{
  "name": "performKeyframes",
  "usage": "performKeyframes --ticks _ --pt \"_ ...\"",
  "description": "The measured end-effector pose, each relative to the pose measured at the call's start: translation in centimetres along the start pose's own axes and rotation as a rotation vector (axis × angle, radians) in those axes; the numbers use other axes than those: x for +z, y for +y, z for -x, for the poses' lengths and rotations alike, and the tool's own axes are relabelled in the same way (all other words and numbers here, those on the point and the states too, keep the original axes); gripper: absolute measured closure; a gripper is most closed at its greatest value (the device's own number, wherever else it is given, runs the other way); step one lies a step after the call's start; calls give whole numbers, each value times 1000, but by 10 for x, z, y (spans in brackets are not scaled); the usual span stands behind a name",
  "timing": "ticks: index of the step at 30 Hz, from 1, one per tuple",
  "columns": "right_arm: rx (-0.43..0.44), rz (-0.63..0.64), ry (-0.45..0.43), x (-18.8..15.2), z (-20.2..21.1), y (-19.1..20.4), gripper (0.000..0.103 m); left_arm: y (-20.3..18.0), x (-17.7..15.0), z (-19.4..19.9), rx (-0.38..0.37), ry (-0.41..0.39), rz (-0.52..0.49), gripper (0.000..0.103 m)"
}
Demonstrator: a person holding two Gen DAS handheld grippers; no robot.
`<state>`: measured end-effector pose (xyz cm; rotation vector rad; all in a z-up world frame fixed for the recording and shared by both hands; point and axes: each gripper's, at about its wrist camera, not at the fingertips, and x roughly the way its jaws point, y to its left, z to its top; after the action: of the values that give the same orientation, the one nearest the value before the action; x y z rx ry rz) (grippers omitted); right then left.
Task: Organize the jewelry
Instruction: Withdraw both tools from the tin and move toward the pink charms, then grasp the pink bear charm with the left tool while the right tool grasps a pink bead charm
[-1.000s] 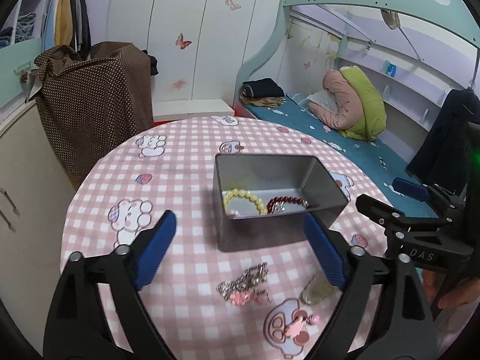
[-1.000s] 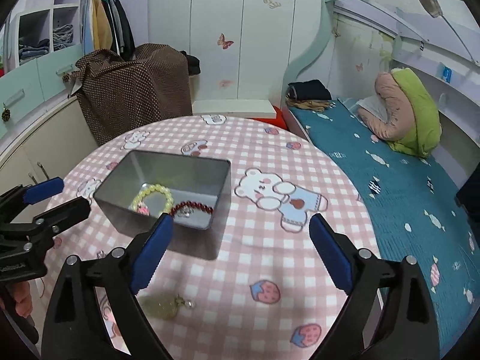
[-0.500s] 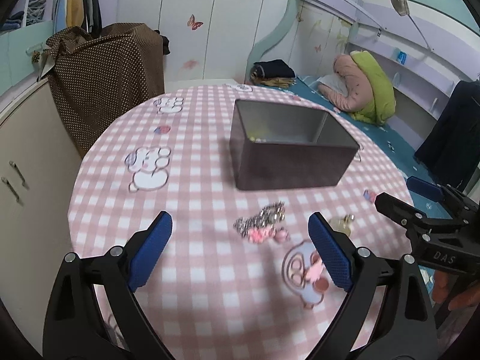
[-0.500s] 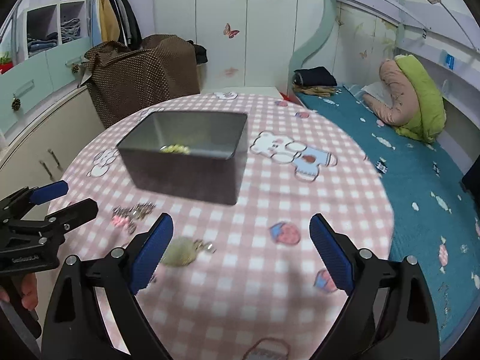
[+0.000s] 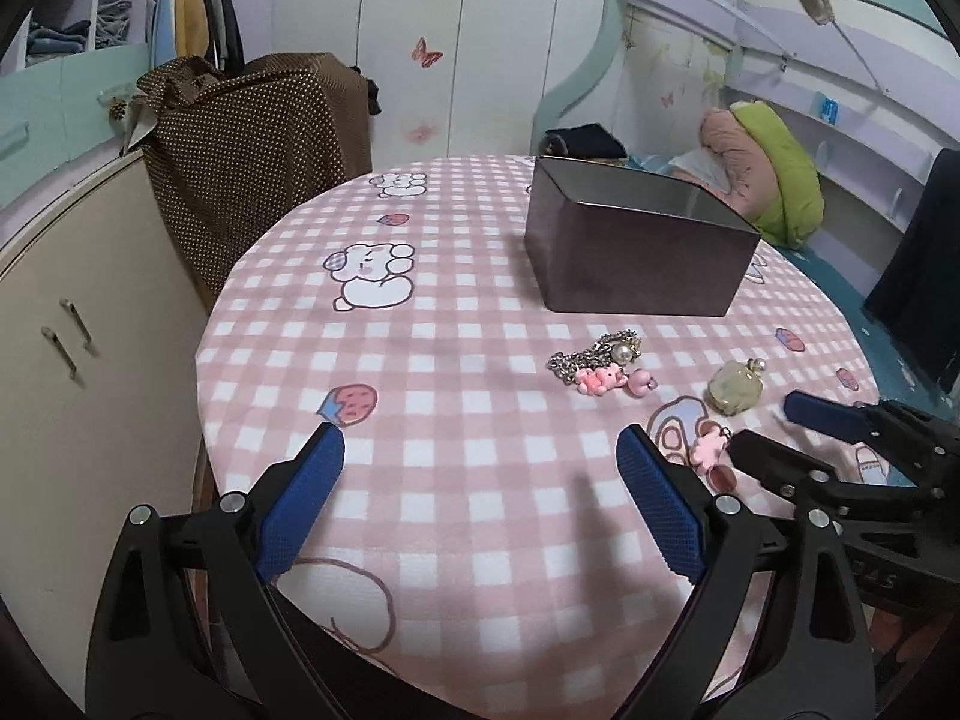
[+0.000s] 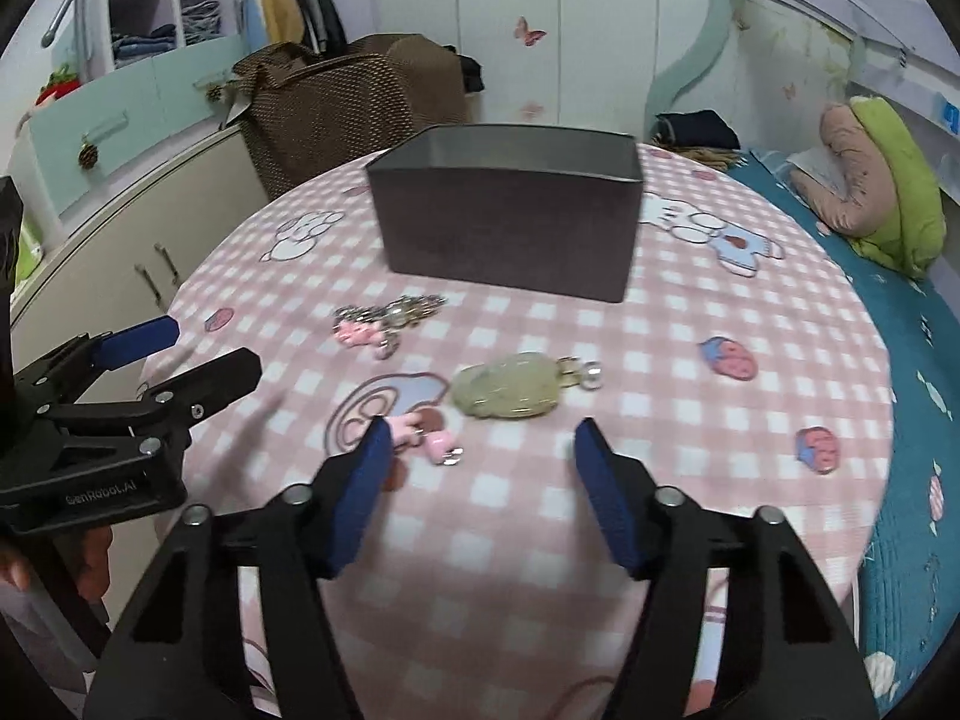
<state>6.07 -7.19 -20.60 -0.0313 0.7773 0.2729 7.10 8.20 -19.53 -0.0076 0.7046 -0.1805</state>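
Black left gripper [image 6: 174, 354] marked "GenRobot.AI", fingers apart, right gripper [image 6: 480, 438] fingers apart near green pendant [image 6: 507, 387].

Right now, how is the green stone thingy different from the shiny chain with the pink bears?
The green stone is one smooth, pale lump; the chain is a tangled silver heap with pink bear charms.
The stone lies closer to the right gripper, just ahead of its open fingers; the chain lies nearer the metal box.
Both rest on the checked tablecloth, outside the box.

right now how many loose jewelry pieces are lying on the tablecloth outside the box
3: a silver chain with pink charms nearest the dark metal box, a pale green stone pendant, and a small pink charm. Box contents are hidden.
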Motion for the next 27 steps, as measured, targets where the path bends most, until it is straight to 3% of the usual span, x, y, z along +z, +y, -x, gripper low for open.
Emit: performKeyframes --ticks 4,8,11,21,27 --pt "-30 37 -26 -3 -4 8 63 8 -7 2 -46 -29 59 11" --pt "-36 60 -46 -5 -3 12 82 2 -12 4 25 -61 4 11" --pt "-42 92 -70 -8 -4 18 89 -1 -14 3 17 -64 -4 11" --pt "-29 47 -96 -5 1 11 89 -7 -9 2 -59 -66 34 11" --pt "-55 3 -147 4 17 -6 89 -19 4 -2 -70 -65 7 12"
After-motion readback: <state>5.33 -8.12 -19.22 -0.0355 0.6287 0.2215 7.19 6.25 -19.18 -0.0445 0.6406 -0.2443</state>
